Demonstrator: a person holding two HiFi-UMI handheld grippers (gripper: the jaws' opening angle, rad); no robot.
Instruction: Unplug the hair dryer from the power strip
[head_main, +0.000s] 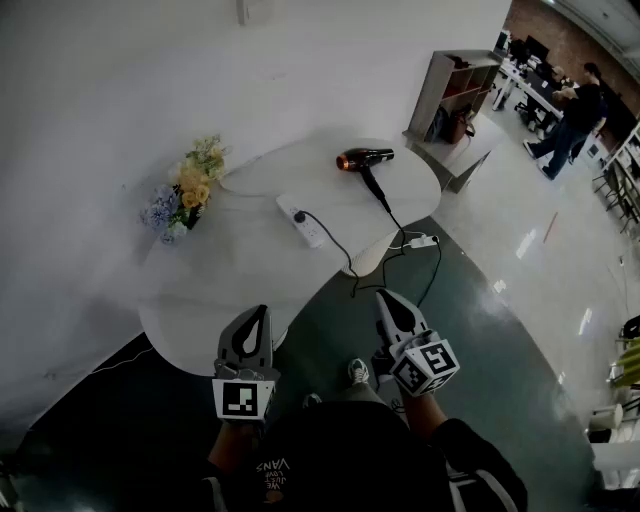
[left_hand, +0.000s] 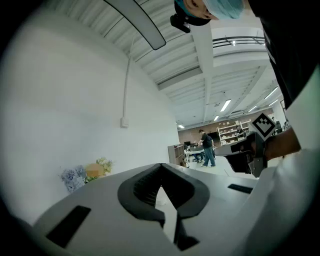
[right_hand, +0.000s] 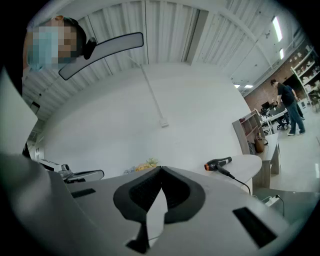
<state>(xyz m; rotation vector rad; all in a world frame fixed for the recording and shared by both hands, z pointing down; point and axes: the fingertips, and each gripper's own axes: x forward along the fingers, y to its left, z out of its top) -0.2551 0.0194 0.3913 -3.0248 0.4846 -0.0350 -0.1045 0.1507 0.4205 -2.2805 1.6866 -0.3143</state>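
Observation:
The black and copper hair dryer (head_main: 364, 158) lies at the far side of the white table (head_main: 200, 320); it also shows in the right gripper view as the hair dryer (right_hand: 218, 163). Its black cord (head_main: 385, 203) runs off the table's edge. A white power strip (head_main: 303, 221) lies mid-table with a black plug (head_main: 299, 216) in it. My left gripper (head_main: 261, 312) and right gripper (head_main: 384, 296) hang level near the table's front edge, well short of the strip. Both have their jaws together with nothing between them, the left gripper (left_hand: 161, 165) and the right gripper (right_hand: 161, 169).
A bunch of flowers (head_main: 186, 194) stands at the table's left by the white wall. A second white socket block (head_main: 424, 241) lies on the green floor beyond the table. A shelf unit (head_main: 452, 95) and people (head_main: 572, 118) are far off at the right.

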